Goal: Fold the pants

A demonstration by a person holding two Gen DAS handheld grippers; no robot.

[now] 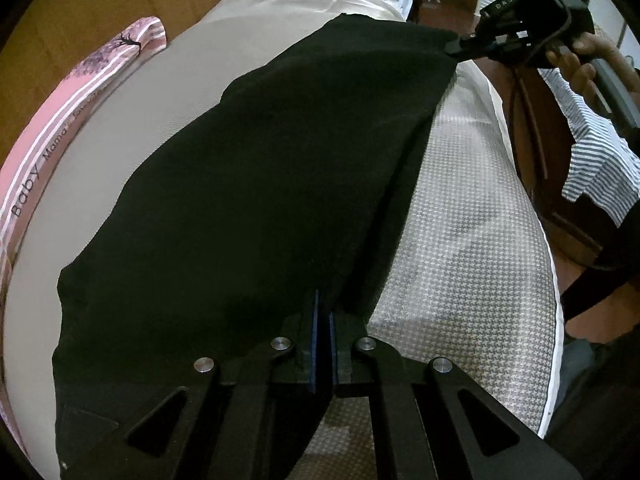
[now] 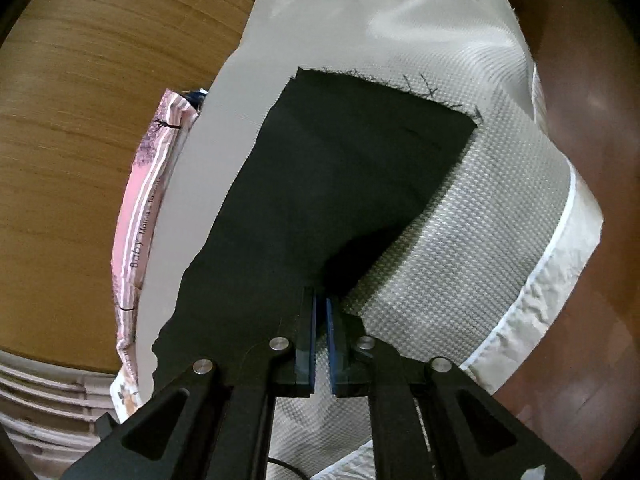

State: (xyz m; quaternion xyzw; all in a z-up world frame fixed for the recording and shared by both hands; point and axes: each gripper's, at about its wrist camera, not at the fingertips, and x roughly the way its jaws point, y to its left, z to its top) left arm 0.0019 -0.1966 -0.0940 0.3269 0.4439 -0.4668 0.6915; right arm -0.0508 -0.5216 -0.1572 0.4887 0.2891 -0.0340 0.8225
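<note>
Black pants [image 1: 260, 180] lie lengthwise on a bed, with one long edge raised off the textured cover. My left gripper [image 1: 323, 308] is shut on that edge at the near end, the cloth pinched between its blue pads. At the far end a person's hand [image 1: 580, 64] holds my right gripper [image 1: 456, 46], which pinches the same edge near a corner. In the right wrist view the pants [image 2: 340, 168] stretch away to a frayed hem [image 2: 380, 80], and the right gripper [image 2: 321, 304] is shut on the cloth's right edge.
The bed cover [image 1: 460, 220] is grey and textured on the right and plain beige [image 1: 120, 92] on the left. A pink striped pillow [image 1: 72, 120] lies along the left edge against a wooden panel [image 2: 80, 120]. Brown floor [image 2: 580, 120] shows past the bed's right side.
</note>
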